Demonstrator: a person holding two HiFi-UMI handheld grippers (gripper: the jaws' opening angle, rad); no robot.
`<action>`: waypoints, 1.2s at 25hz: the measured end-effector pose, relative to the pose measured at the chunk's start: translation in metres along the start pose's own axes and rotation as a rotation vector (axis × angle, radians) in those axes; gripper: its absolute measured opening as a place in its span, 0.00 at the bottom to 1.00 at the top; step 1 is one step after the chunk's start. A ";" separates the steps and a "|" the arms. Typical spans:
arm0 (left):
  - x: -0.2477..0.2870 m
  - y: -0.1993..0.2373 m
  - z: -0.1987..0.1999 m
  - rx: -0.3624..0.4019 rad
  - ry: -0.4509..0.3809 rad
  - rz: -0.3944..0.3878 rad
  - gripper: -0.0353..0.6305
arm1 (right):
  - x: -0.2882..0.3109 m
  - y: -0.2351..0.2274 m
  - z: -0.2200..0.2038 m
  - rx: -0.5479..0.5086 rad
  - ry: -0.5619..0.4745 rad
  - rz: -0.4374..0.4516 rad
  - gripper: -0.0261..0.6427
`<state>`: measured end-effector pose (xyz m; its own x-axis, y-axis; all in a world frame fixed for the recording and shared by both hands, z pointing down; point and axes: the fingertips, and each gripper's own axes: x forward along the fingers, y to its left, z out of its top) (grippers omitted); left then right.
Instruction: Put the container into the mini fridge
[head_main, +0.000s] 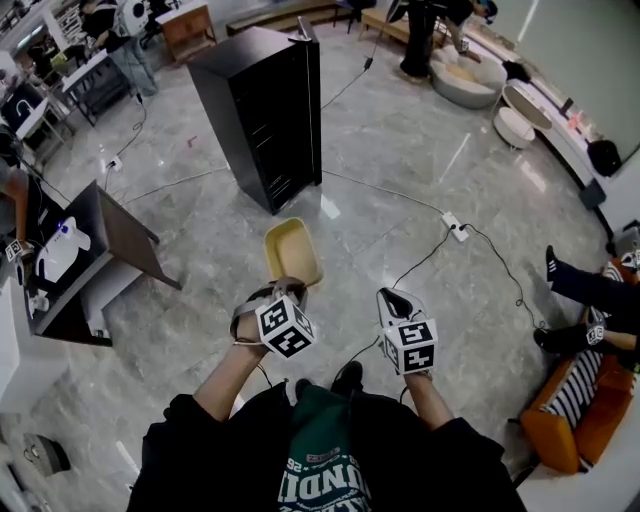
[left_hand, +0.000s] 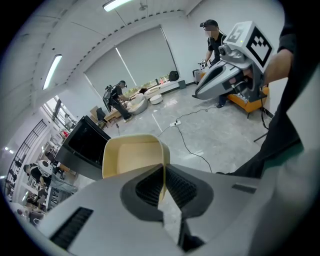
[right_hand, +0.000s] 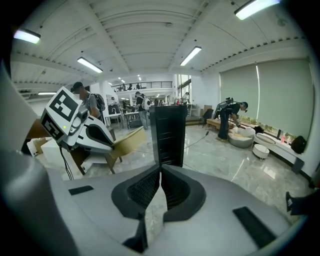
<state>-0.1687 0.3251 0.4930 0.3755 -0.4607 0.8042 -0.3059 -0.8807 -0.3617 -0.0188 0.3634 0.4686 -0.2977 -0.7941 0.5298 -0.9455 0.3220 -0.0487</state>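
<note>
A shallow cream-yellow container (head_main: 291, 250) hangs above the marble floor, held by its near rim. My left gripper (head_main: 288, 290) is shut on that rim; in the left gripper view the thin rim (left_hand: 163, 170) runs between the closed jaws, with the container (left_hand: 132, 155) stretching ahead. My right gripper (head_main: 395, 298) is beside it, shut with nothing in it, its jaws (right_hand: 160, 175) meeting in the right gripper view. The black mini fridge (head_main: 265, 110) stands a few steps ahead, upright on the floor, also seen as the fridge (right_hand: 169, 135) and fridge (left_hand: 85, 145).
A low dark table (head_main: 110, 240) with a white object stands at the left. A power strip (head_main: 457, 227) and cables lie on the floor to the right. A person's legs (head_main: 585, 290) and an orange sofa (head_main: 590, 420) are at the far right. Other people stand in the background.
</note>
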 end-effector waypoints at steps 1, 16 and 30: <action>0.000 0.001 0.000 0.000 0.001 0.001 0.09 | 0.000 0.000 0.000 0.001 0.001 0.002 0.09; 0.011 0.002 0.014 -0.028 0.030 0.020 0.09 | 0.007 -0.020 -0.001 -0.016 0.008 0.041 0.09; 0.034 -0.006 0.046 -0.067 0.067 0.045 0.09 | 0.005 -0.054 -0.008 -0.033 0.016 0.094 0.09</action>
<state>-0.1143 0.3096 0.5006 0.3011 -0.4891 0.8186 -0.3793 -0.8490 -0.3678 0.0318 0.3456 0.4808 -0.3824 -0.7517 0.5373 -0.9086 0.4115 -0.0710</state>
